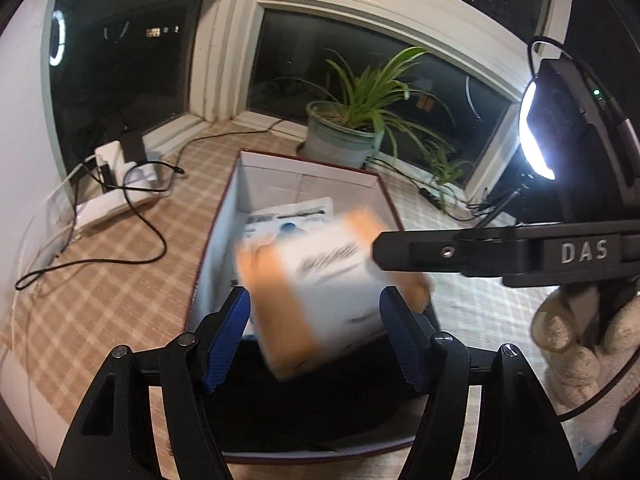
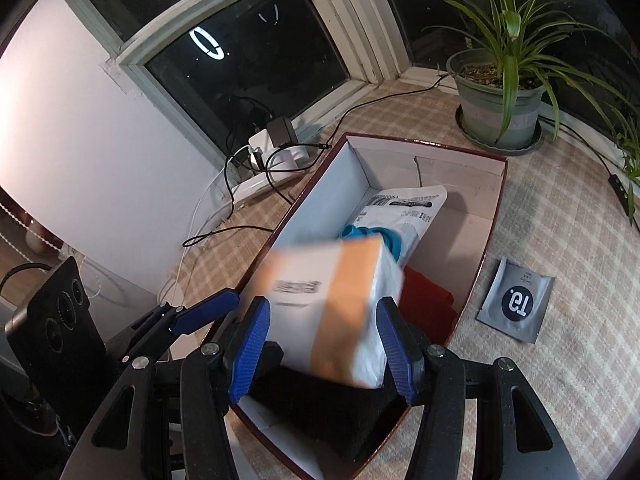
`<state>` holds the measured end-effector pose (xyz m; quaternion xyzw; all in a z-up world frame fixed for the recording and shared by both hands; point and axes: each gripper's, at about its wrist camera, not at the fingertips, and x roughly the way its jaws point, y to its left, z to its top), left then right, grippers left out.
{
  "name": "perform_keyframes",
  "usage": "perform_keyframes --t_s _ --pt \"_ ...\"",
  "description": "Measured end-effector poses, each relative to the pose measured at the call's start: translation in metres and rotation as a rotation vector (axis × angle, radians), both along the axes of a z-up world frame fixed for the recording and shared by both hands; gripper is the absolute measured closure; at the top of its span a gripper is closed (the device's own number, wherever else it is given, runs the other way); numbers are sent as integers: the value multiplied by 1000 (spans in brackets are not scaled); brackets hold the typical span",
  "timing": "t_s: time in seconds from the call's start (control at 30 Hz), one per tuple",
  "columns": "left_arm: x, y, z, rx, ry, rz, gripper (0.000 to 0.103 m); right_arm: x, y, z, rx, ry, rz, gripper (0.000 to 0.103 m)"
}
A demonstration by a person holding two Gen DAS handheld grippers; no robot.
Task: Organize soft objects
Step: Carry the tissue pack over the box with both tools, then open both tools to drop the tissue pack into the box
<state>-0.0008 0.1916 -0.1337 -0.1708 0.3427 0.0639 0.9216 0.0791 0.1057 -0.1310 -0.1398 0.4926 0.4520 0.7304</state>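
Observation:
An orange-and-white tissue pack [image 2: 332, 304] hangs tilted over the open maroon-rimmed box [image 2: 424, 144] and is motion-blurred in both views. My right gripper [image 2: 323, 308] has its blue pads against the pack's two sides. In the left wrist view the pack [image 1: 320, 300] shows beyond my left gripper [image 1: 315, 294], whose jaws stand wide with neither pad pressing it. One right-gripper finger [image 1: 420, 250] reaches in from the right above the pack. Inside the box lie a white printed packet [image 2: 408, 204], a teal item [image 2: 352, 232], a red cloth [image 2: 424, 300] and a black cloth [image 2: 320, 400].
A grey sachet [image 2: 516, 300] lies on the checked tablecloth right of the box. A potted plant [image 2: 496, 112] stands behind the box by the window. A power strip with cables [image 2: 272, 152] sits at the back left. A ring light [image 1: 536, 132] glows at the right.

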Motion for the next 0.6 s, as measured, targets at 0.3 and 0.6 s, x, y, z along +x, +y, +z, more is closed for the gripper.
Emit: perform_keyframes --t_s 0.3,0.6 --pt "-2 11 0 7 -17 48 36 3 -11 12 22 -32 -26 51" --pt "-7 3 11 -35 -54 42 36 19 -64 36 70 -69 -116 50"
